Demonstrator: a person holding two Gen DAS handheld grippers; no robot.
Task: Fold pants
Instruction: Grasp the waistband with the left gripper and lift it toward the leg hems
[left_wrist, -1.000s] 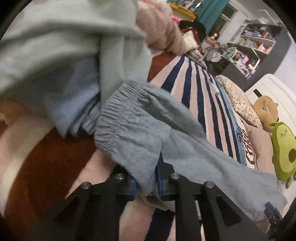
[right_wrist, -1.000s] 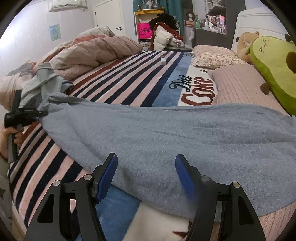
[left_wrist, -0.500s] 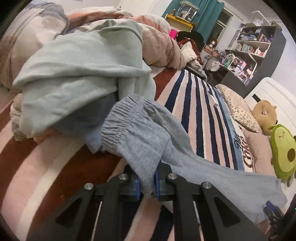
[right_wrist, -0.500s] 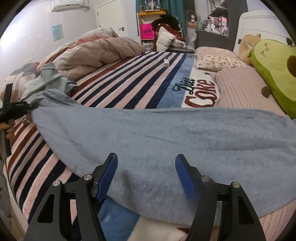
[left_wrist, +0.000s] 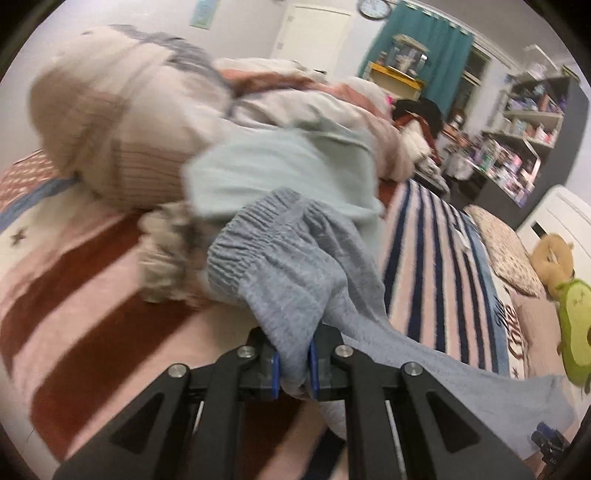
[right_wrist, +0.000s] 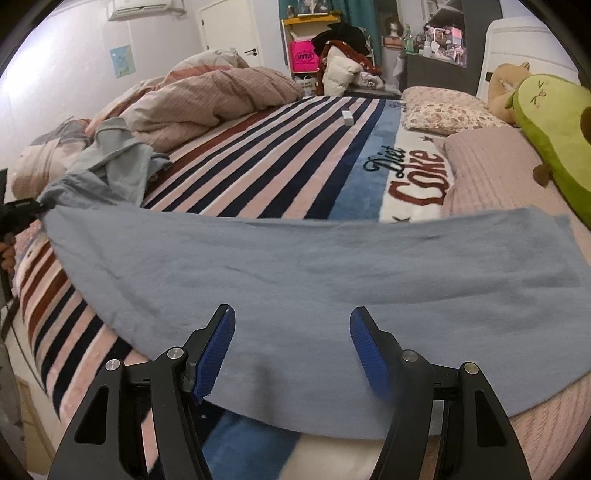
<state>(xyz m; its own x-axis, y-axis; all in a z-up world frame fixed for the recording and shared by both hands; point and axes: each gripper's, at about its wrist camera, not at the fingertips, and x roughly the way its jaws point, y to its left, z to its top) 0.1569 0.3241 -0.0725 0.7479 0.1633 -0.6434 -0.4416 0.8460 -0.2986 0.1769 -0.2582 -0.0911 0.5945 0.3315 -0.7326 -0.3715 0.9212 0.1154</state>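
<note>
The grey-blue pants (right_wrist: 332, 273) lie stretched flat across the striped bed blanket (right_wrist: 280, 166), waistband at the left, leg end at the right. My left gripper (left_wrist: 293, 365) is shut on the pants (left_wrist: 295, 280) just below the elastic waistband (left_wrist: 251, 236) and holds that end up. It shows small at the left edge of the right wrist view (right_wrist: 22, 210). My right gripper (right_wrist: 291, 350) is open and empty, low over the near edge of the pants' middle.
A pile of clothes, with a pale green garment (left_wrist: 280, 166) and a rumpled duvet (right_wrist: 207, 99), lies beside the waistband end. Pillows (right_wrist: 443, 107) and an avocado plush (right_wrist: 546, 122) sit at the headboard. A small white box (right_wrist: 347, 117) lies on the blanket.
My left gripper has pulled the waistband end further left and tilted up, stretching the pants straighter. The pants have slid left and lie flatter under my right gripper, which stays open.
</note>
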